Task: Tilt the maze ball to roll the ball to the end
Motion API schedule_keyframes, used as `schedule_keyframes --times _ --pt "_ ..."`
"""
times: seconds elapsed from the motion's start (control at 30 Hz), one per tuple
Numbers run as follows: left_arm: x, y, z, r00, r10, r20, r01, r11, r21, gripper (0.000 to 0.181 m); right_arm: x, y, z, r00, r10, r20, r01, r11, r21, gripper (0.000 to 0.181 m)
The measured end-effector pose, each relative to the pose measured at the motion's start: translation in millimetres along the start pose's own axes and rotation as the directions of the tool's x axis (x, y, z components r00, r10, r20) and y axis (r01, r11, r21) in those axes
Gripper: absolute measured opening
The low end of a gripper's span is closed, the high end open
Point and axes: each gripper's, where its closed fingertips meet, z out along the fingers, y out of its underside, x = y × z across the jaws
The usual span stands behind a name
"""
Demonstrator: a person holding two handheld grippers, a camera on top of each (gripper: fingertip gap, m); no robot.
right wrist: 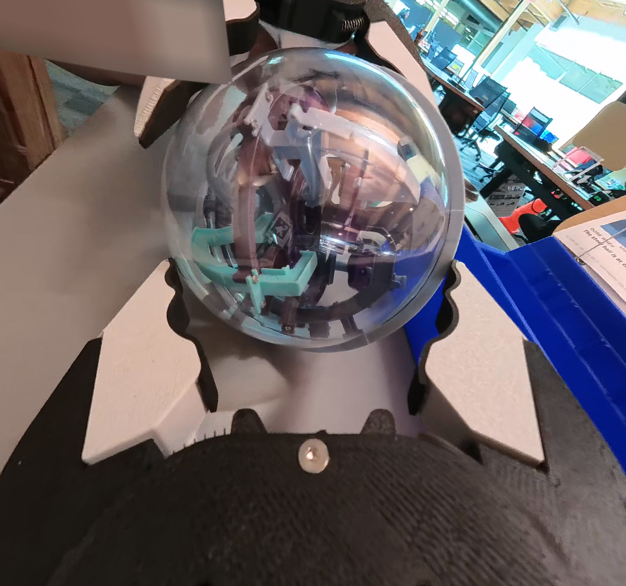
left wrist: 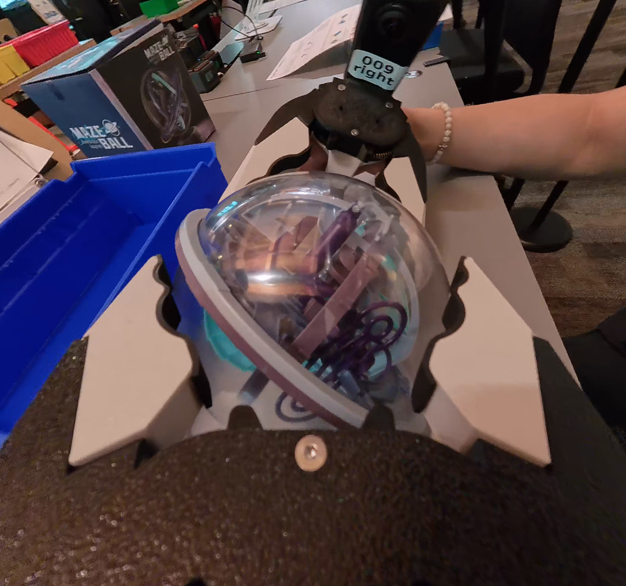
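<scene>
Left wrist view: maze ball [left wrist: 315,285] clasped between left gripper [left wrist: 311,298] fingers.

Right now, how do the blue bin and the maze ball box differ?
The blue bin is open-topped, plain blue plastic and lies low on the table beside the maze ball. The maze ball box is closed, printed cardboard, stands upright and sits farther back. Both rest on the table on the same side of the ball.

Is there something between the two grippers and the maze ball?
Nothing visible. The maze ball sits directly between the fingers of the left gripper and of the right gripper, which face each other from opposite sides. The blue bin stays beside it.
</scene>
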Motion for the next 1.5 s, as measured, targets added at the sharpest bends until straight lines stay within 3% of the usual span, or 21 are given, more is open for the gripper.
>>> schedule_keyframes --times 0.1,0.27,0.33,0.5,0.7,0.9,1.23,1.5 --pt "4.8 2.3 -0.5 0.998 0.052 -0.019 -0.053 0.998 -0.027 0.154 0.0 -4.6 -0.2 0.998 0.059 0.013 -0.059 0.998 0.014 0.156" --pt "11.7 17.3 3.7 0.971 0.237 -0.015 -0.237 0.963 -0.128 0.153 9.3 -50.1 -14.6 0.986 0.168 0.021 -0.168 0.959 0.228 0.154" --pt "8.8 24.5 7.2 0.968 0.251 -0.004 -0.248 0.954 -0.170 0.153 5.5 -47.8 -12.9 0.979 0.198 0.050 -0.204 0.956 0.212 0.153" --pt "10.2 19.0 5.8 0.971 0.239 -0.026 -0.240 0.964 -0.114 0.149 3.7 -41.6 -12.2 0.969 0.236 0.073 -0.246 0.949 0.198 0.153" --pt "14.9 -3.0 -4.6 0.987 0.027 -0.158 -0.012 0.995 0.098 0.145 4.8 -35.3 -18.4 0.953 0.280 0.114 -0.298 0.931 0.210 0.152" --pt "3.3 -23.2 -10.9 0.949 -0.215 -0.232 0.266 0.940 0.216 0.123 4.2 -30.7 -22.9 0.943 0.302 0.143 -0.326 0.923 0.203 0.151" --pt "1.4 -33.4 -7.3 0.986 -0.145 -0.083 0.159 0.967 0.197 0.090 1.9 -19.3 -31.7 0.929 0.340 0.149 -0.357 0.927 0.113 0.151" --pt "-2.6 -41.5 9.6 0.980 -0.189 -0.065 0.196 0.971 0.138 0.089 -0.2 1.7 -44.2 0.940 0.316 0.127 -0.323 0.946 0.036 0.147"
